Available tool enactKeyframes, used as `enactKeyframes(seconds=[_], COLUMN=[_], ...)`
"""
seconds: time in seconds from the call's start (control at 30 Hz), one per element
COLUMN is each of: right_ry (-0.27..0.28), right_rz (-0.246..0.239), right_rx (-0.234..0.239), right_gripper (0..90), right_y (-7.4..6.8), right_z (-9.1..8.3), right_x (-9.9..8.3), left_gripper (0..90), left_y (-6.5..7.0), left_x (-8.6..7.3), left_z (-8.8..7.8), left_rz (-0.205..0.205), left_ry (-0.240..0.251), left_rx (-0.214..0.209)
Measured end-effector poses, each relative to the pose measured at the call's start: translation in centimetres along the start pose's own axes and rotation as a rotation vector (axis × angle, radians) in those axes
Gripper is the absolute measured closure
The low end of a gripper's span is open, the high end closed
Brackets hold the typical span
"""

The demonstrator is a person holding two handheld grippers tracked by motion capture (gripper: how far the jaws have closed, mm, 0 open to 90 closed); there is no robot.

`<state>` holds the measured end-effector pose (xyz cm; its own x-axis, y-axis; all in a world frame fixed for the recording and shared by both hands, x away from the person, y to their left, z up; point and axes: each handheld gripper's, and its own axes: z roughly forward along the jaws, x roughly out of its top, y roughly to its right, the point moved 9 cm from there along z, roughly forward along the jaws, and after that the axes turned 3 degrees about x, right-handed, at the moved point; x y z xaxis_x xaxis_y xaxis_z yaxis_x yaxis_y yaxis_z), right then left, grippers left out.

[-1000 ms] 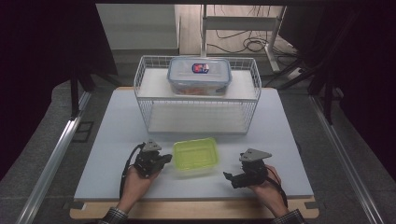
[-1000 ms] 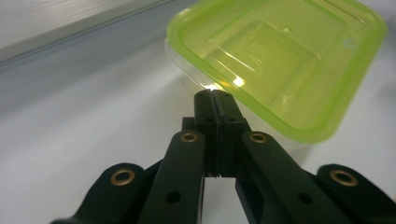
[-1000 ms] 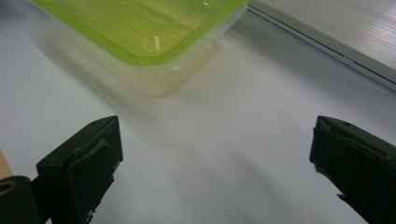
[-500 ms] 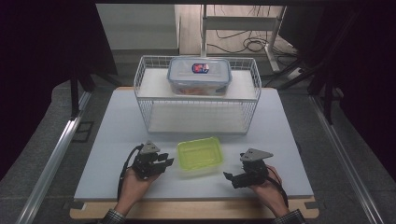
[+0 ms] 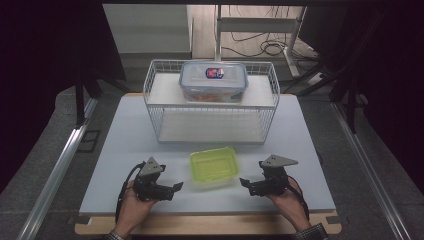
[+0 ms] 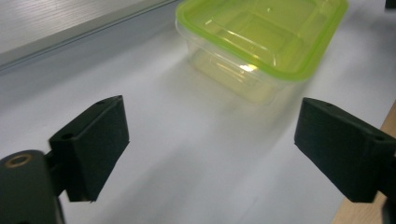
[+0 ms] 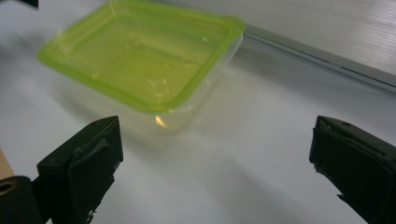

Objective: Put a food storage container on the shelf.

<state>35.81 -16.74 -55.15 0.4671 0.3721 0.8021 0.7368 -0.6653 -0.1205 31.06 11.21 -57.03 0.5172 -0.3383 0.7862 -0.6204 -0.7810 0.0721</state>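
Green-lidded container [image 5: 213, 166] sits on the pale grey table top [image 5: 125, 150], near the front edge and between the two grippers. Behind it stands a white wire basket [image 5: 160, 107] with a clear blue-rimmed storage box [image 5: 213, 81] resting on its upper shelf. Beyond the table are dark curtains on both sides, a grey floor and loose cables [image 5: 260, 49] by a metal stand.

Left gripper [image 5: 176, 187] is held just off the container's left side; its jaws have just been opening and now stand wide apart, with nothing between them. In the left gripper view the container [image 6: 261, 39] lies ahead of the jaws, clear of both pads.

Right gripper [image 5: 243, 182] is held just off the container's right side, jaws spread wide and empty. In the right gripper view the container [image 7: 140, 60] lies ahead and toward the left jaw, not touching it.
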Motion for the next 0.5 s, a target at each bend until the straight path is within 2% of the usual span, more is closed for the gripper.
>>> enactKeyframes(seconds=[0.13, 0.27, 0.4, 0.5], right_ry=[0.002, -0.033, -0.036, -0.051], right_rz=[0.055, 0.125, 0.204, 0.238], right_rx=[0.015, 0.067, 0.094, 0.108], right_gripper=[1.3, 1.0, 12.3, 22.7], right_y=[0.0, 0.2, 0.7, 1.1], right_z=[0.2, 0.8, 1.4, 1.9], right_x=[0.7, 1.1, 1.9, 2.2], left_gripper=[5.7, 5.4, 5.5, 5.9], left_y=[0.3, 0.4, 0.2, -0.2], left_x=[-1.0, -1.5, -2.0, -2.3], left_z=[-0.2, -0.6, -0.7, -0.8], left_rz=[0.029, 0.044, 0.047, 0.04], left_ry=[-0.017, -0.022, -0.028, -0.033], left_rx=[0.018, 0.035, 0.04, 0.051])
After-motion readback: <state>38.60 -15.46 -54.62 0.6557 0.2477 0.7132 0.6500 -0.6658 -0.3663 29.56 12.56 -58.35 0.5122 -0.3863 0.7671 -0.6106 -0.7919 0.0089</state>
